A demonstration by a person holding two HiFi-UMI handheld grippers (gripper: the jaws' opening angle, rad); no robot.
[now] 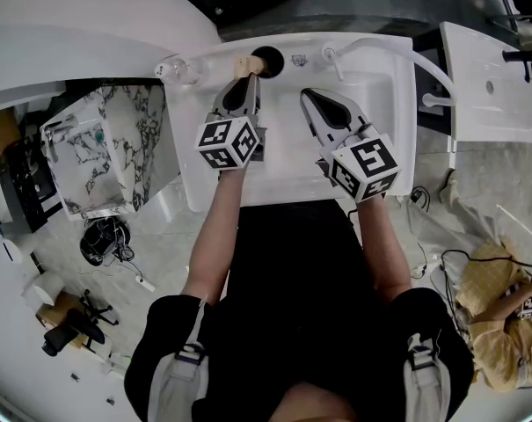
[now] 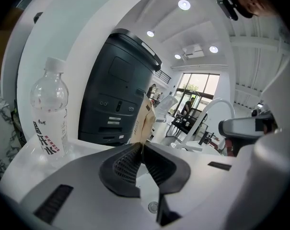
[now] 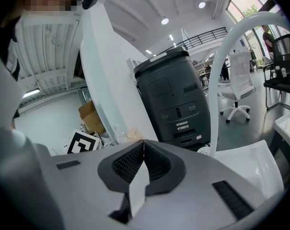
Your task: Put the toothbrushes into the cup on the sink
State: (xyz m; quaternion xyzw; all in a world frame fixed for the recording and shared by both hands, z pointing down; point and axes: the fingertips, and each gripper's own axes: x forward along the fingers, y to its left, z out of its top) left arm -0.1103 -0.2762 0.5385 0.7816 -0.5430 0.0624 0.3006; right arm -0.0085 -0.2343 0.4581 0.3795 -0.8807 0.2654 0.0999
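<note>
- Only from the head view: picks out the black cup (image 1: 267,60) on the back rim of the sink (image 1: 384,148), at 12 o'clock; too dark inside to tell any contents.
- Places the tan toothbrush packet (image 1: 243,65) just beside that cup, at its 9 o'clock, at the tips of the left gripper (image 1: 247,80).
- From the left gripper view: confirms jaws clamped on the packet's lower edge, packet upright; adds a capped clear bottle (image 2: 49,114) at 9 o'clock; shows no cup.
- From the right gripper view: shows the right gripper (image 3: 144,142) pressed together on nothing; catches the white tap (image 3: 229,61) arching at 2 o'clock and a dark cabinet (image 3: 176,95) at 12 o'clock.
</note>
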